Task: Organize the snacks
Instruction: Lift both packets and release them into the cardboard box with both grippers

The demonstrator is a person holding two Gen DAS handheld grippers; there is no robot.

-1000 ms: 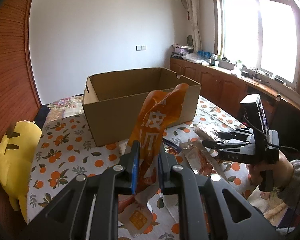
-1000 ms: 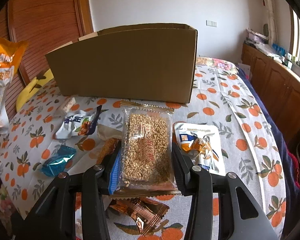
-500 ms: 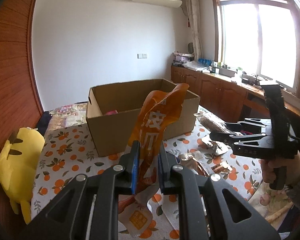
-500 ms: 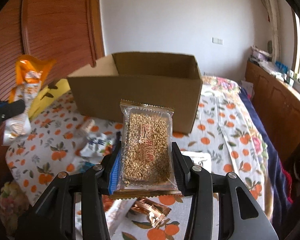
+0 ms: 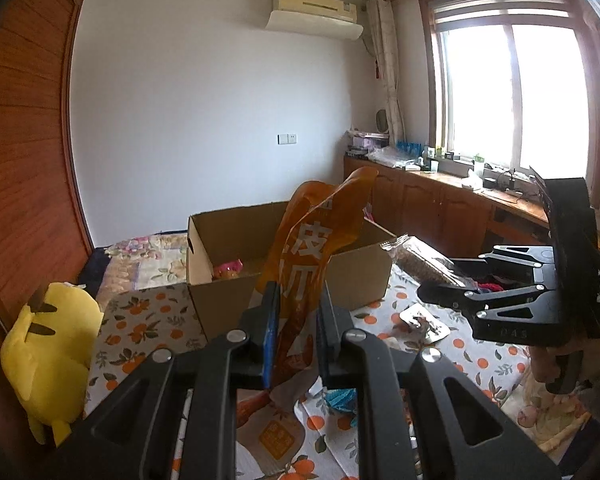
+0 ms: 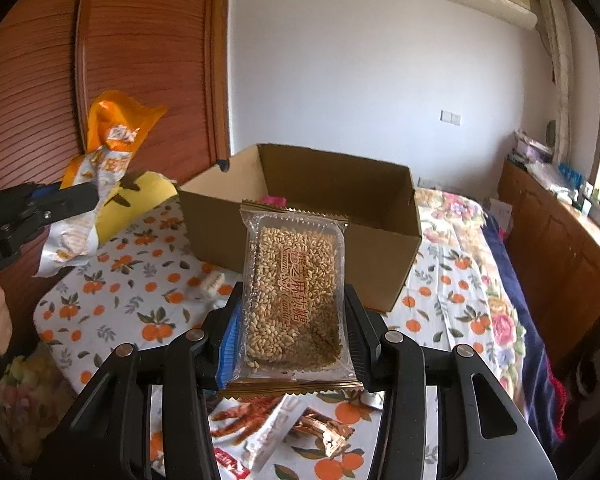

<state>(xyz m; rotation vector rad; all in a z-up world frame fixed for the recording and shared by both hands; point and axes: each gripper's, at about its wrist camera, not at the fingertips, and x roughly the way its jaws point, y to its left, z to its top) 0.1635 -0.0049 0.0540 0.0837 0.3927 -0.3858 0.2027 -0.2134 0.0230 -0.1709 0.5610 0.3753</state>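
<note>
My left gripper [image 5: 297,296] is shut on a tall orange snack bag [image 5: 320,248] and holds it upright in front of the open cardboard box [image 5: 228,232]. In the right wrist view that orange bag [image 6: 108,148] hangs at the far left, in the left gripper [image 6: 94,194]. My right gripper [image 6: 293,300] is shut on a clear pack of sesame candy [image 6: 296,280], lifted above the cloth just short of the box [image 6: 340,184]. The left wrist view shows the right gripper [image 5: 438,276] to the right of the box with the pack [image 5: 420,256] in it. A pink packet [image 6: 274,200] lies inside the box.
Several loose snack packets [image 6: 260,432] lie on the orange-print cloth [image 6: 140,304] below my grippers. A yellow plush toy [image 5: 48,360] sits at the left edge by the wooden wall. Wooden cabinets [image 5: 440,208] run under the window on the right. A hand [image 5: 548,368] holds the right gripper.
Both grippers have risen with their packs still held. The box now sits lower in both views, so its inside and the pink packet show.
</note>
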